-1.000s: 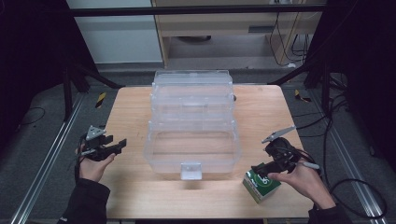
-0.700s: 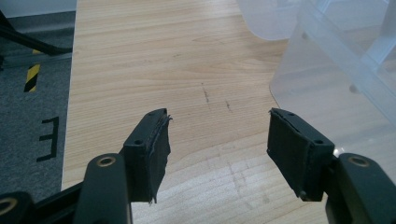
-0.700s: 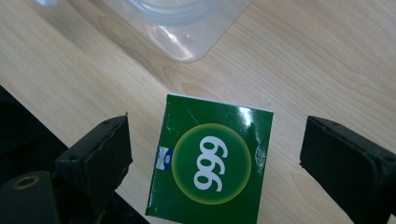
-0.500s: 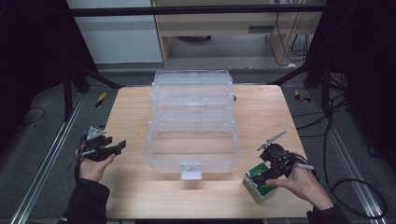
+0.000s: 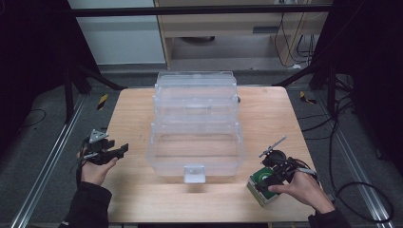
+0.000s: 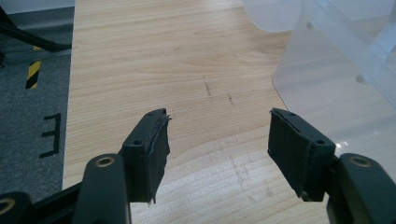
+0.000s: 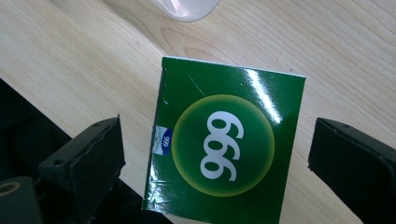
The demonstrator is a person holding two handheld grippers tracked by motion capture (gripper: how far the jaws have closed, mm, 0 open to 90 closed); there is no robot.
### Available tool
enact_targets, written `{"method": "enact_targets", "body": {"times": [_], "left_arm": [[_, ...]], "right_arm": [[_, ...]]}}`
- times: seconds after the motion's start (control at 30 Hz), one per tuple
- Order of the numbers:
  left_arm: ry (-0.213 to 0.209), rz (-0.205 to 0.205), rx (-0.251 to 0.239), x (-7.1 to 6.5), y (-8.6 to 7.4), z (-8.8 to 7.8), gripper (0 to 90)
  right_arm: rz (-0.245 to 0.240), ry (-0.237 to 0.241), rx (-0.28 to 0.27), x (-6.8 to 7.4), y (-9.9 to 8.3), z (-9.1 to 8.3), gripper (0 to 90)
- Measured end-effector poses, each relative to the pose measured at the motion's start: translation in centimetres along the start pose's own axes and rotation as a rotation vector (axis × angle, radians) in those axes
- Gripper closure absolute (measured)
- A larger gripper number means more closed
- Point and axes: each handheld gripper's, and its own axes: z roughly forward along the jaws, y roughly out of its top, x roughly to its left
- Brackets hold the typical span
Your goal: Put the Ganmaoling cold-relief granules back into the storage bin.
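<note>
The right gripper (image 5: 272, 176) is hovering over the green "999" box (image 7: 224, 147), which is lying flat at the near right corner of the wooden table (image 5: 133, 109). Its jaws have just been opening and are standing wide, straddling the box without pressing it. Because the box is sitting close to the near table edge, a skewed closing could be nudging it off. The left gripper (image 6: 217, 149) is waiting released at the near left, holding nothing. The clear tiered plastic organiser (image 5: 196, 128) is standing mid-table, its near wall blocking a low path.
</note>
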Motion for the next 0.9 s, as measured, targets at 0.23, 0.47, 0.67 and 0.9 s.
{"method": "enact_targets", "body": {"times": [0.23,0.47,0.67,0.9], "left_arm": [[-0.001,-0.001,0.001,0.1,0.0,-0.1,37.4],[-0.002,0.002,0.003,0.0,0.0,0.0,37.3],[0.000,0.002,0.005,0.0,0.0,0.0,36.9],[-0.003,0.002,0.008,-0.1,-0.1,0.1,36.8]], "right_arm": [[0.010,0.000,0.022,-0.1,0.1,0.7,3.1],[0.015,0.000,0.036,-0.2,0.1,1.5,3.2],[0.025,0.000,0.057,-0.4,0.0,2.3,4.3],[0.020,0.018,0.078,-0.7,-0.1,3.2,9.5]]}}
